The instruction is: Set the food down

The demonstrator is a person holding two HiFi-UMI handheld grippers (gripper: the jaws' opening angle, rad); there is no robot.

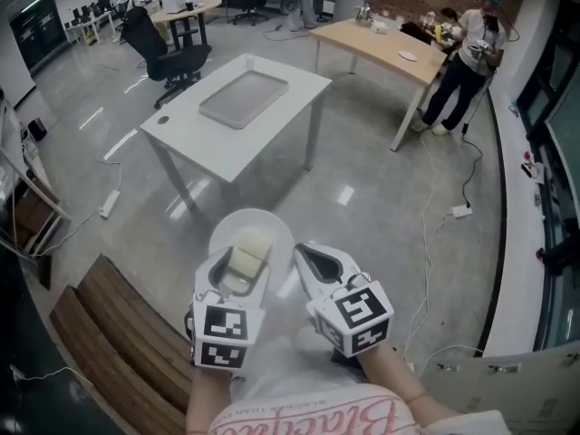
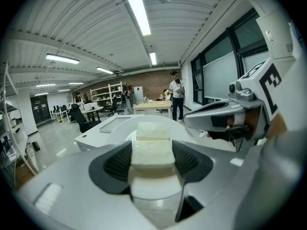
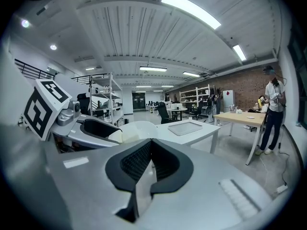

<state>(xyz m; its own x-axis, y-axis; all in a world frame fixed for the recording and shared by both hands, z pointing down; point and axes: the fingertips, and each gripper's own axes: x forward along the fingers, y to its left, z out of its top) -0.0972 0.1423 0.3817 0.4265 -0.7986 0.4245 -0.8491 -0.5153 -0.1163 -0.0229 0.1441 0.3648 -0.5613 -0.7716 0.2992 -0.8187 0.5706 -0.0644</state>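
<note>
A pale cream block of food sits between the pads of my left gripper, which is shut on it above a round white plate. A second pale piece lies just beyond it on the plate. In the left gripper view the held block fills the gap of the left gripper. My right gripper is shut on the plate's right rim; the right gripper view shows a thin white edge pinched in the right gripper. Both are held in the air, close to my body.
Ahead stands a white table carrying a grey tray. A wooden table and a standing person are at the back right. A black office chair is at the back left, wooden planks at the lower left, cables on the floor.
</note>
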